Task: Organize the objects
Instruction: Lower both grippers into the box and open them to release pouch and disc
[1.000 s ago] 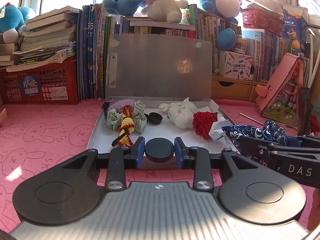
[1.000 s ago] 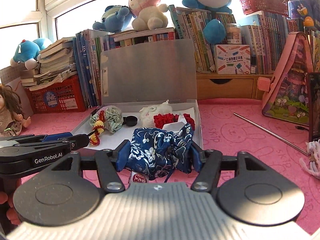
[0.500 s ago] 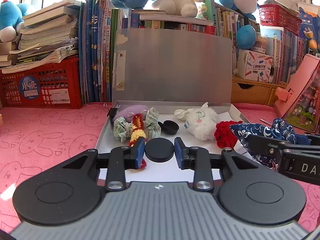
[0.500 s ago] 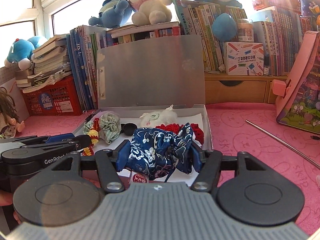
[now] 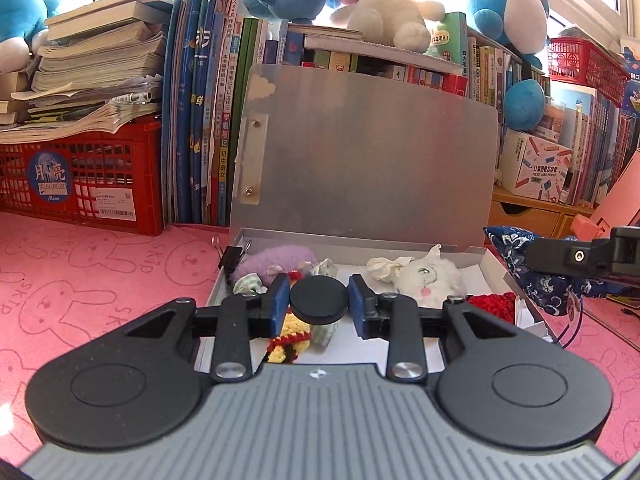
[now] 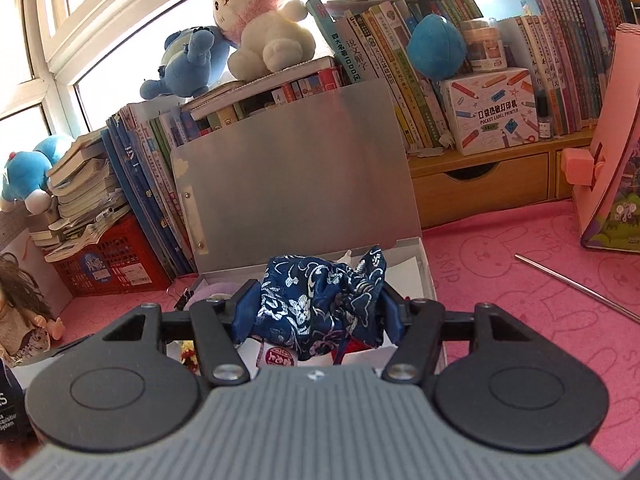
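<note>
An open grey box (image 5: 424, 245) stands on the pink mat with its lid (image 5: 372, 160) upright. My left gripper (image 5: 319, 307) is shut on a flat black disc (image 5: 318, 305), held over the box's front left part. Under it lie a purple plush (image 5: 276, 261), a yellow and red knitted piece (image 5: 288, 338), a white plush (image 5: 420, 278) and a red knitted thing (image 5: 492, 306). My right gripper (image 6: 316, 308) is shut on a blue patterned cloth pouch (image 6: 320, 304) above the same box (image 6: 428, 276); that pouch (image 5: 548, 280) shows at the right in the left wrist view.
Behind the box run upright books (image 5: 204, 120), a red crate (image 5: 80, 180) under stacked books, and plush toys (image 5: 380, 4) on top. A wooden drawer unit (image 6: 484, 184), a pink case (image 6: 612, 184) and a metal rod (image 6: 576, 284) are at the right. A doll (image 6: 20, 312) sits far left.
Both grippers have moved forward toward the box with their loads and now hang over it; the lid looms larger. Both grips are unchanged.
</note>
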The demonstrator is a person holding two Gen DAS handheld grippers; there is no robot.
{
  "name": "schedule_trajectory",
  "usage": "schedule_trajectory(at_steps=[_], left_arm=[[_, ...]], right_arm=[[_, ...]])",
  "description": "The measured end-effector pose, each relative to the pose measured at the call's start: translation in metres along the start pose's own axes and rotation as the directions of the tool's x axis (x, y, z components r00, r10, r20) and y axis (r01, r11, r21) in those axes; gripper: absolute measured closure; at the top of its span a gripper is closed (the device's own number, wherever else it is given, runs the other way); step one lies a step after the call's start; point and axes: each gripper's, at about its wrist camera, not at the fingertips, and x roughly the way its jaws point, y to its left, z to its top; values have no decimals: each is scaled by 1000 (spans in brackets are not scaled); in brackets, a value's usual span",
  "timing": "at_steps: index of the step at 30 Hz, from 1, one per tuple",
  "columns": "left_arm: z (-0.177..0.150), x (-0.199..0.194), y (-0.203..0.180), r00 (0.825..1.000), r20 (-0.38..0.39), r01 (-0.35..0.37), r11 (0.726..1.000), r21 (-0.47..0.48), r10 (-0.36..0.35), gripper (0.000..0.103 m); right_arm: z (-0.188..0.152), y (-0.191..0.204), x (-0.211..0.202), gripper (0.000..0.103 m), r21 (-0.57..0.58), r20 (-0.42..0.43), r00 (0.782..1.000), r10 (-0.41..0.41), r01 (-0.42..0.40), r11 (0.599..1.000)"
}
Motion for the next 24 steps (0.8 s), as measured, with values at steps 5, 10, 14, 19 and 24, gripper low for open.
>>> schedule_trajectory(at_steps=[5,10,14,19,24], left_arm=[[-10,13,-1,1000,-21,-16,1000,6,16,66],[-14,24,-2,999,-33,-31,999,23,32,66],[-19,30,-3,998,-43,-45,998,52,47,66],[-25,33,-6,998,-43,-50,995,90,54,66],[-28,34,-8,998,-40,-51,993,110,56,66]], right_arm=[[1,13,16,39,10,-23,999,34,-34,999],[7,26,26,39,-16,-18,999,42,-43,999],[0,27,33,38,-30,-40,998,43,-44,999],[-20,19,47,38,-59,-90,996,4,-9,998],[-31,12,50,38,-70,-106,994,-16,9,998]])
